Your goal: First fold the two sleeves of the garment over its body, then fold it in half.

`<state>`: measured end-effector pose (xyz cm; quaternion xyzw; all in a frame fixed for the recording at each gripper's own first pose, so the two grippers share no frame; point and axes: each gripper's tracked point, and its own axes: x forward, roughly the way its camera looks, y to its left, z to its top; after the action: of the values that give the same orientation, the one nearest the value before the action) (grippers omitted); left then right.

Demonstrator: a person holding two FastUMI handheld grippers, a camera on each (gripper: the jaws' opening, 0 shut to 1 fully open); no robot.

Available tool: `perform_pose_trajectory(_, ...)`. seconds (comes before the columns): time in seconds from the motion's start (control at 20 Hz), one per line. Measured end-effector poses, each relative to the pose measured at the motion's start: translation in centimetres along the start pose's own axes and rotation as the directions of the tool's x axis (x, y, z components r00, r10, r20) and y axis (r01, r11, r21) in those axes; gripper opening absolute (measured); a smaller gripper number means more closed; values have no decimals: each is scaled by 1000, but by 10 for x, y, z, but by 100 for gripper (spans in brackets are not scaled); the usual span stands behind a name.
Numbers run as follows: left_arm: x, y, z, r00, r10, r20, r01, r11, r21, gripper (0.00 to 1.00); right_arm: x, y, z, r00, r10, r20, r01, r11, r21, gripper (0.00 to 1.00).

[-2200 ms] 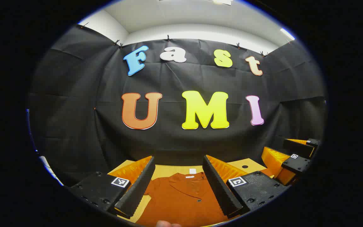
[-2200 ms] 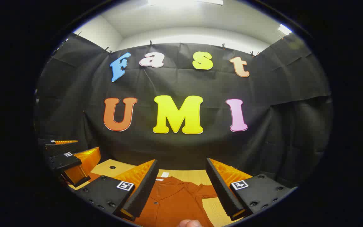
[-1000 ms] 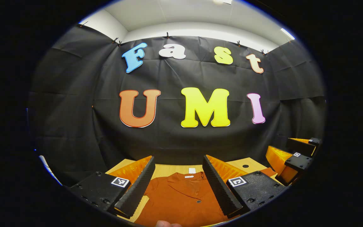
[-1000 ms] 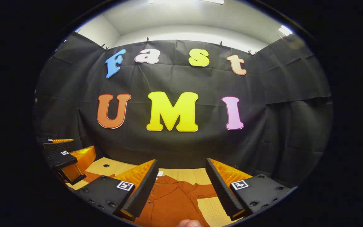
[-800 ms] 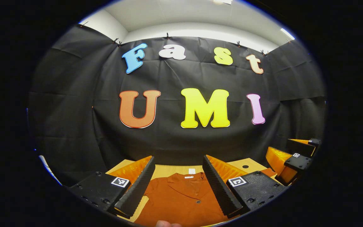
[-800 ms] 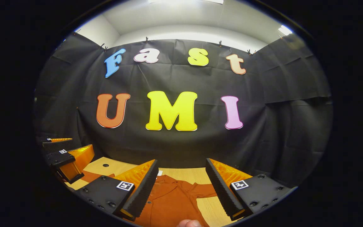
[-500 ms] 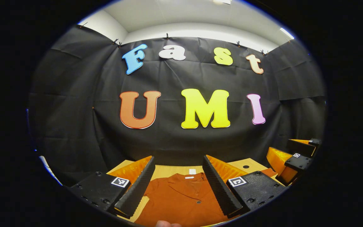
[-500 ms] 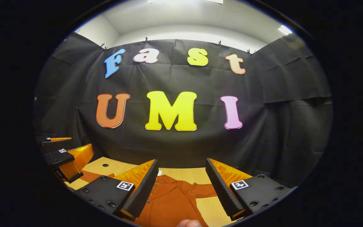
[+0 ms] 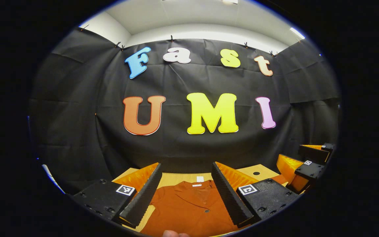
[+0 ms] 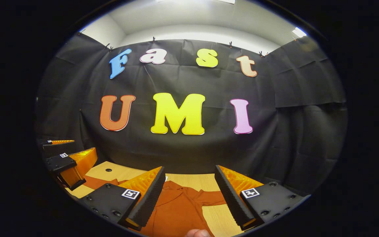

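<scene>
A rust-orange shirt [image 9: 189, 207] is lying flat on the wooden table [image 10: 192, 180], its collar [image 9: 197, 191] pointing toward the table's far edge by the black wall. In the right gripper view, one sleeve [image 10: 214, 198] is stretching out sideways toward the table's right edge, so the sleeve folds appear not yet begun, and the fold in half is also left to do. The left gripper [image 9: 186, 192] is hovering above the shirt's body with its fingers spread wide, gripping nothing. The right gripper [image 10: 189, 194] is likewise hanging over the shirt, fingers wide apart and empty.
</scene>
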<state>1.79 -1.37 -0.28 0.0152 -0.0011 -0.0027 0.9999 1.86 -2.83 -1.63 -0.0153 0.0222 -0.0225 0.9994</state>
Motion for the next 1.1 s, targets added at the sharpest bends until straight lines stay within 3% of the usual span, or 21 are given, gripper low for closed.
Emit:
perform_pose_trajectory(0.25,1,-20,-1,999,-39,16,39,999,29,98,8,-32,-6,1000,-24,-16,24,999,-24,96)
perform_pose_trajectory(0.55,16,-72,-5,996,-92,-12,92,995,28,98,36,-106,-19,998,-38,-51,35,998,-59,96)
perform_pose_trajectory(0.75,33,-120,-6,990,-141,-29,141,990,28,98,70,-178,-49,991,-53,-119,48,998,-45,94)
perform_pose_trajectory(1.1,58,-184,-19,983,-164,-86,171,983,73,98,138,-292,-117,964,-104,-243,101,995,-23,96)
